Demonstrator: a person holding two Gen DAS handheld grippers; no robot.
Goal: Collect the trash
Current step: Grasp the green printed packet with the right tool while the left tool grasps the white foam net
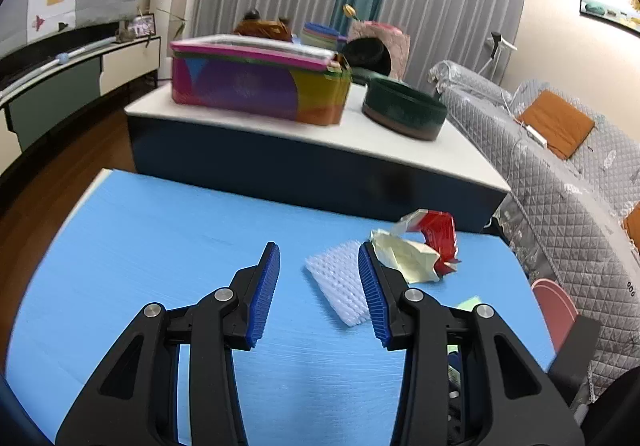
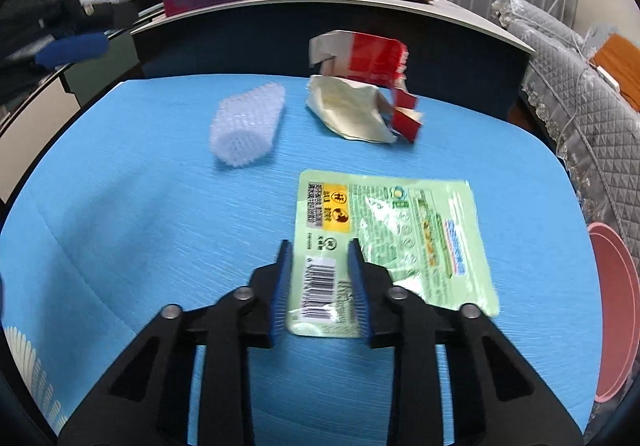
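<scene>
- Right gripper [image 2: 320, 246] is nearest its camera: black arms, blue ribbed pads, angled down at the blue table top [image 2: 140, 205].
- Its jaws are narrow, set either side of the barcode end of a flat green wrapper [image 2: 392, 238]. The pads flank that edge; can't tell if they press on it, so no confirmed grip.
- Green wrapper lies flat on the table, long side running away to the right of the fingers.
- Left gripper [image 1: 318, 252] has jaws moderately apart with nothing between them, hanging over bare blue surface.
- White foam net sleeve [image 1: 340, 286] lies on the table just inside the left gripper's right finger, partly hidden by it. In the right wrist view the same sleeve [image 2: 248, 121] sits beyond and left of the green wrapper, apart from it.
- Crumpled cream paper [image 1: 404, 258] touches a crushed red-and-white carton [image 1: 438, 234], both near the far right edge of the table, just past the sleeve.
- Pink bin [image 2: 612, 310] rim shows beside the table's right edge.
- Behind the table is a dark counter with a white top [image 1: 400, 149], holding a multicoloured box [image 1: 256, 85] and a dark green round tin [image 1: 404, 109].
- Grey quilted sofa [image 1: 560, 185] at right.
</scene>
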